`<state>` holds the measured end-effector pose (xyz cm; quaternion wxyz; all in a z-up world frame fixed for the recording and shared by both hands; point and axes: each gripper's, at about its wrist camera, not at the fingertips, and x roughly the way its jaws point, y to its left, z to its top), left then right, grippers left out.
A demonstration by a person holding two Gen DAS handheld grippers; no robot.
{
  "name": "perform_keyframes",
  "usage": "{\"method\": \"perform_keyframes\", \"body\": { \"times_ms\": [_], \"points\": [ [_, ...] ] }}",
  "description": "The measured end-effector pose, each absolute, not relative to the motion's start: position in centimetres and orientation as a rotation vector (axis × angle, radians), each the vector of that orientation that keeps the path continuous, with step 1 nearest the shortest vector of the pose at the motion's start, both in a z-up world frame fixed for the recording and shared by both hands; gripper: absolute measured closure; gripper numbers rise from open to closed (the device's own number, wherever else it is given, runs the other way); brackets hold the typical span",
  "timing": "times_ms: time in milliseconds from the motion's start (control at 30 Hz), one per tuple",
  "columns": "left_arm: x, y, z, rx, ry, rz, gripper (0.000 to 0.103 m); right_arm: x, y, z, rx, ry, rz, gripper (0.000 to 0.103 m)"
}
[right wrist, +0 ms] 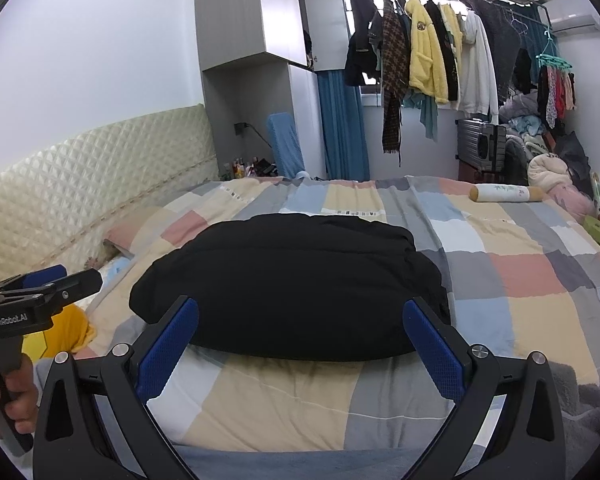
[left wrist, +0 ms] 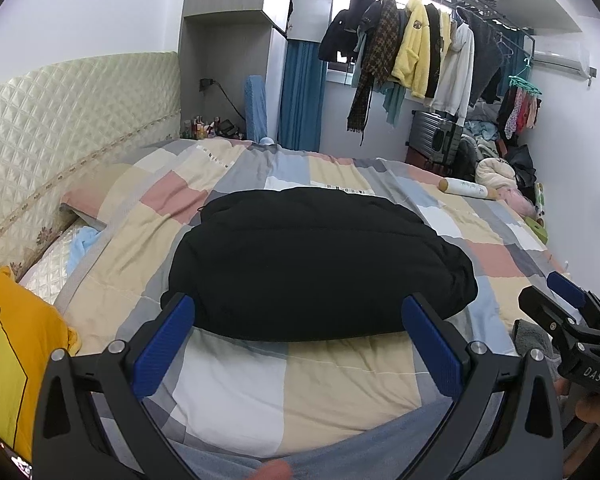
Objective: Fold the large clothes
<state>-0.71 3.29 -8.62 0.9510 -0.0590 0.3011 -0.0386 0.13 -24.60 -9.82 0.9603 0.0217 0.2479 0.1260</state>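
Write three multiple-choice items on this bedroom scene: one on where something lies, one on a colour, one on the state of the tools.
1. Where does the black garment lie?
A. On the checked quilt
B. On the clothes rail
C. On the floor

2. What colour is the fluffy jacket hanging on the rail?
A. Red
B. Yellow
C. Green

3. How do the left tool and right tool stand?
A. Both shut on the garment
B. One open, one shut
C. Both open, holding nothing

Answers: 1 A, it lies bundled on the quilt; 2 B, it is plainly yellow; 3 C, each wrist view shows spread blue pads with nothing between them.
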Motion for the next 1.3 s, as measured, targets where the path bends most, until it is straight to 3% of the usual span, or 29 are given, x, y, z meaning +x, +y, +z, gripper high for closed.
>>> {"method": "perform_keyframes", "body": {
  "times_ms": [1300],
  "points": [
    [-0.82,3.43,-8.85,-0.129,0.63,-0.067,0.0,-0.24,-24.71,-10.16,0.042,0.505,0.245,0.0]
  ]
}}
